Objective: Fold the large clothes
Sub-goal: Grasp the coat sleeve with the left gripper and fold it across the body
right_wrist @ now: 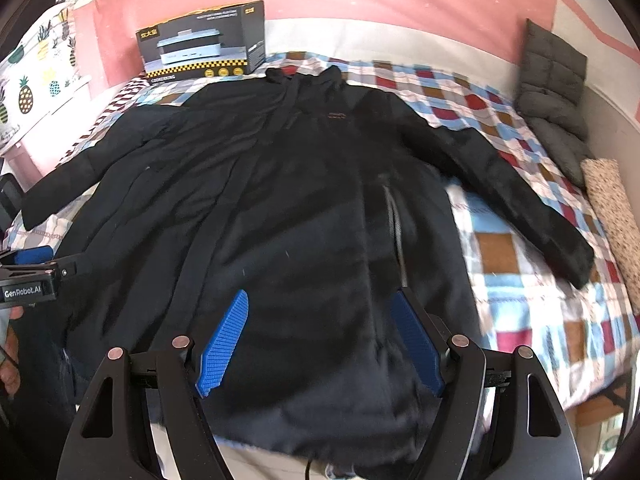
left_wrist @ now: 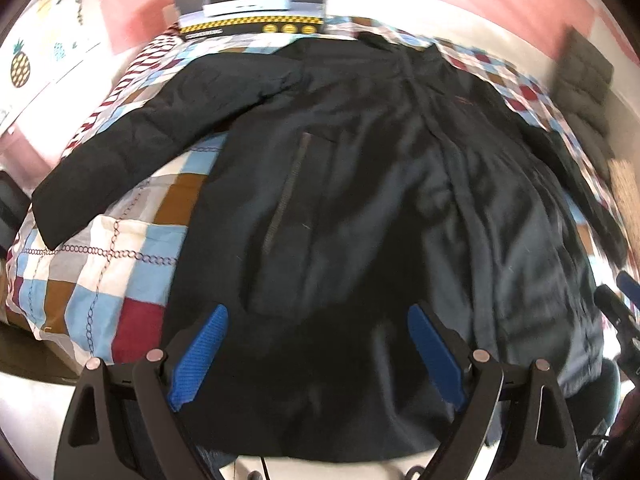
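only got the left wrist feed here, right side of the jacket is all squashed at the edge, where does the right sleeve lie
Observer: In the right wrist view the black jacket's right-hand sleeve lies stretched out straight on the checked quilt, angled away from the body, cuff toward the bed edge.
Operator: anything past that sleeve
Observer: A grey quilted cushion leans against the wall at the far right corner, apart from the sleeve.
Operator: and the right gripper, holding anything
Observer: No. The right gripper hangs open over the lower front of the jacket, nothing between its blue fingers.
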The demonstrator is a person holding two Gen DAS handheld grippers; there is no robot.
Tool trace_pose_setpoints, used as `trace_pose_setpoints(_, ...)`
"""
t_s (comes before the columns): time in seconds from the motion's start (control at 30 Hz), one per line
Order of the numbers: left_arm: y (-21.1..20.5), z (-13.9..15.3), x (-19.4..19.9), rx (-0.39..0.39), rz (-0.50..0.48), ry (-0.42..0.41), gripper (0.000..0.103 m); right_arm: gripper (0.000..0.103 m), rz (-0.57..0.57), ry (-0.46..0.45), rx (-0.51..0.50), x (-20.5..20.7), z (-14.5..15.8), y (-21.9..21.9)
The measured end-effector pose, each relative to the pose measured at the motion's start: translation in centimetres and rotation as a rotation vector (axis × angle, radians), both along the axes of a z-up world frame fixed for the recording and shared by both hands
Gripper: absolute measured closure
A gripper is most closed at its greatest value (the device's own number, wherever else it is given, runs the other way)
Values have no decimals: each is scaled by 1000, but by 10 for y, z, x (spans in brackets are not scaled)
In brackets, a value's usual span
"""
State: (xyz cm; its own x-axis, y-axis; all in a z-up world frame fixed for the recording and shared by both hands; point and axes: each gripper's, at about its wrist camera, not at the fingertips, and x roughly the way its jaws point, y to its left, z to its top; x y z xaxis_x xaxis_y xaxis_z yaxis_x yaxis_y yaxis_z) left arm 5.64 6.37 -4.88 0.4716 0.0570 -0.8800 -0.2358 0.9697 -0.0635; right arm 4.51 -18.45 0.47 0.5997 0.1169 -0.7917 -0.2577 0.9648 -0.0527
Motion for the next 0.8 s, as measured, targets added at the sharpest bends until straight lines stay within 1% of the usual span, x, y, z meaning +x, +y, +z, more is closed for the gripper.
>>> trace_pose_setpoints(0.17,37,-10,18,-34,86,3,11,27,65,26,17,29,-11,21)
trace_pose_setpoints(0.27,58,-16,27,-57,130,3,22,27,96,42,17,45,-17,34)
trace_pose_setpoints(0.3,67,-18,30,-65,149,1,23,27,108,47,18,51,-20,39)
trace_pose_setpoints(0.43,101,-25,42,-79,225,-13,24,27,134,59,12,71,-26,51)
trace_pose_setpoints(0.53,131,-34,49,-111,302,-19,24,27,146,54,1,85,-29,59)
trace_pose_setpoints(0.67,175,-51,53,-166,429,-18,24,27,159,54,-4,104,-32,71)
trace_pose_setpoints(0.8,203,-61,49,-206,516,-42,25,27,169,58,-5,119,-36,80)
